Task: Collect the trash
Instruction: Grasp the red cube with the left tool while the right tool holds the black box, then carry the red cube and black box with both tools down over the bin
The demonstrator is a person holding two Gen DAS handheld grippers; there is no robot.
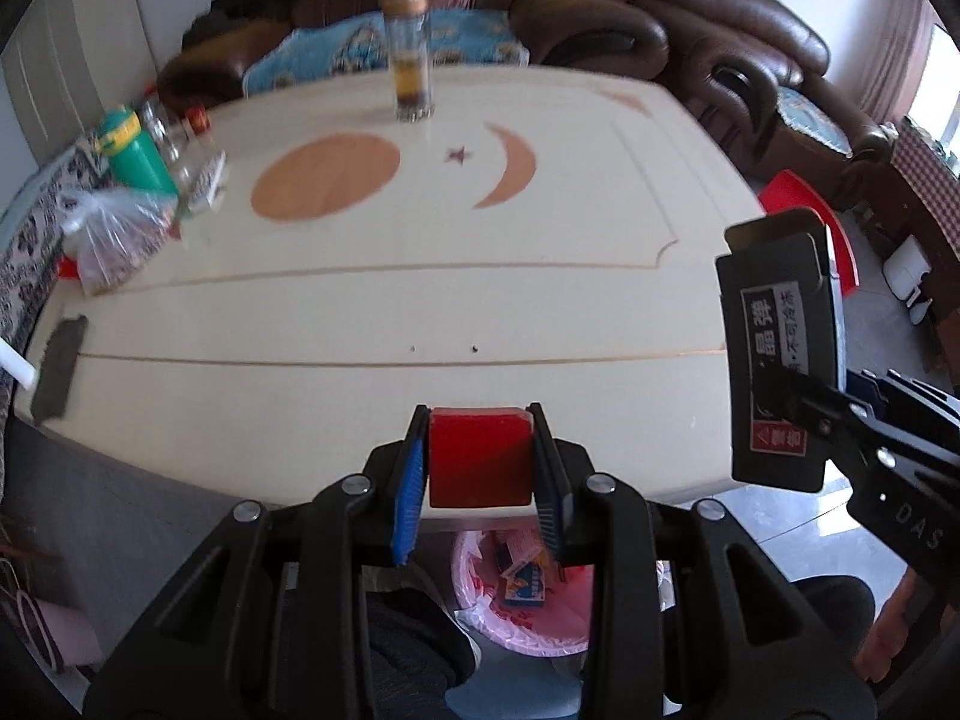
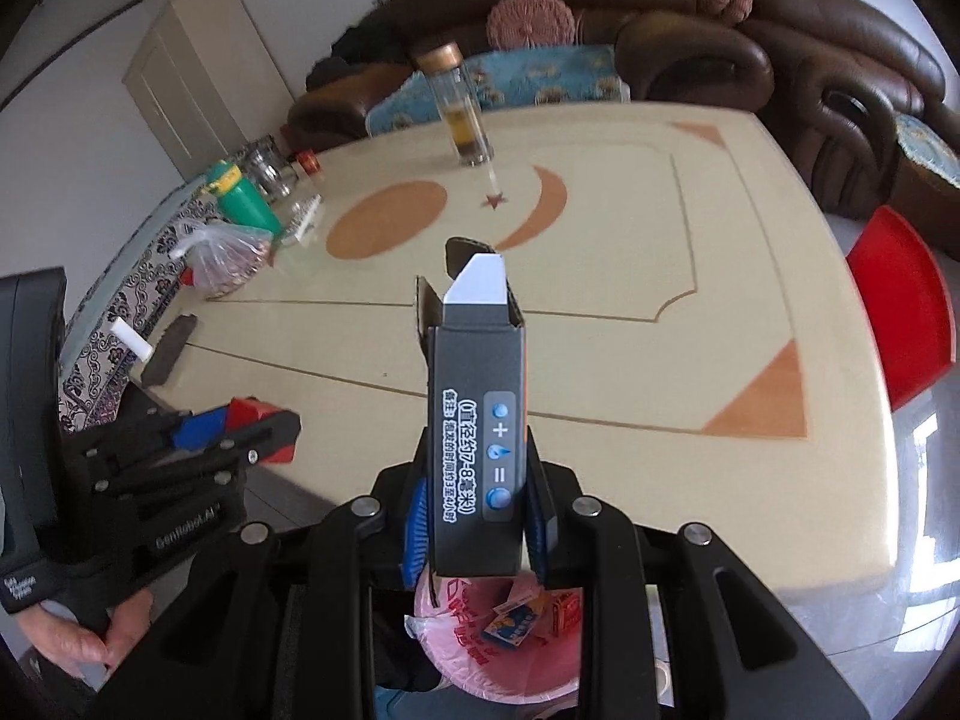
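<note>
My left gripper (image 1: 480, 468) is shut on a small red box (image 1: 480, 456), held at the table's near edge above the bin. It also shows at the left of the right wrist view (image 2: 252, 426). My right gripper (image 2: 477, 516) is shut on a tall black carton (image 2: 477, 420) with an open top flap, held upright over the bin. The carton shows at the right of the left wrist view (image 1: 780, 360). A pink-lined trash bin (image 2: 498, 654) sits on the floor below both grippers, with small colourful boxes inside; it also shows in the left wrist view (image 1: 522, 600).
The cream table (image 1: 420, 300) carries a glass jar with a gold lid (image 1: 411, 54), a green bottle (image 1: 135, 150), clear jars, a plastic bag of goods (image 1: 114, 240) and a dark flat object (image 1: 57, 366). A brown sofa stands behind. A red stool (image 2: 906, 300) is at the right.
</note>
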